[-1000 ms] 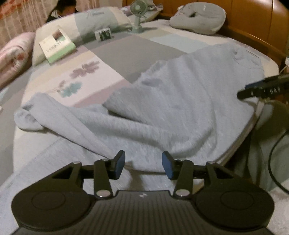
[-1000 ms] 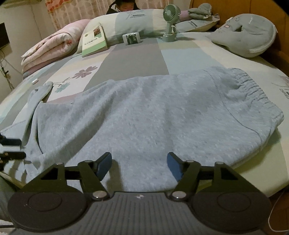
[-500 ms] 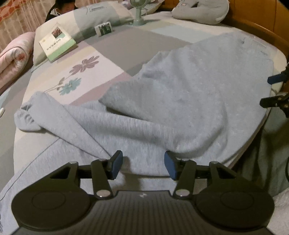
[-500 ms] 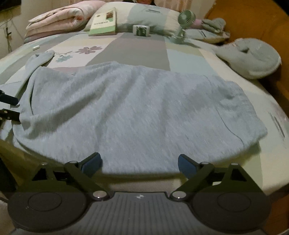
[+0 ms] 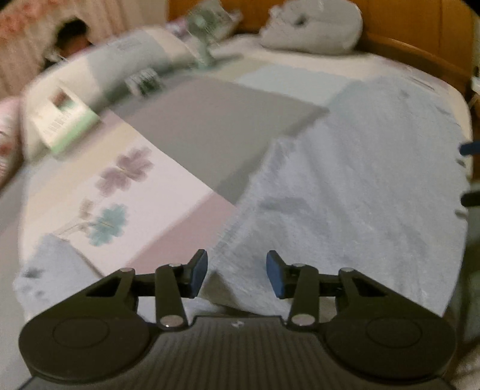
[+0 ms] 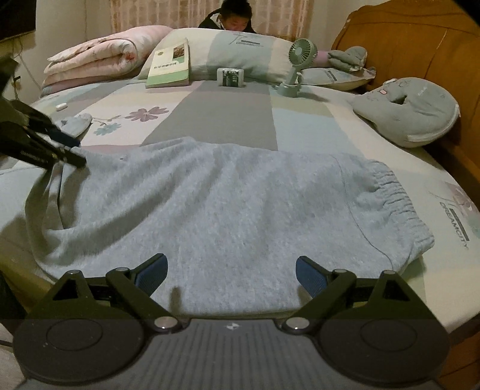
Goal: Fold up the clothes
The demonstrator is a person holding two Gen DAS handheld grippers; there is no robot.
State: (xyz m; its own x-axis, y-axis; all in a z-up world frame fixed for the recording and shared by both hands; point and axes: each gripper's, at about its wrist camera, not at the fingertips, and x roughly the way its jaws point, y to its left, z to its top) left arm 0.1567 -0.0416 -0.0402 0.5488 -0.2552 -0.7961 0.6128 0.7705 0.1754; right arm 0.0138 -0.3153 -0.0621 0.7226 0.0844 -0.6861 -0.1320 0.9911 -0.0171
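Observation:
Grey-blue sweatpants [image 6: 240, 204] lie flat across the near side of the bed, with the elastic waistband [image 6: 396, 204] to the right. One leg cuff [image 6: 76, 124] rests further left on the sheet. My right gripper [image 6: 231, 273] stands wide open just above the near hem and holds nothing. My left gripper [image 5: 237, 277] is open over the left edge of the sweatpants [image 5: 360, 180], cloth lying below the gap between its blue pads. In the right wrist view the left gripper [image 6: 64, 148] hovers at the pants' far left corner. The left wrist view is blurred.
A green-white book [image 6: 171, 64], a small box [image 6: 230, 77] and a green desk fan [image 6: 297, 67] sit by the pillow [image 6: 240, 51]. A grey neck pillow [image 6: 408, 111] lies right, a pink quilt [image 6: 99, 60] left. A person [image 6: 237, 15] sits behind. A wooden headboard [image 6: 420, 45] bounds the right.
The left gripper has moved forward over the pants' left edge, and its view has blurred. The right gripper's jaws have spread wider and it has drawn closer to the hem.

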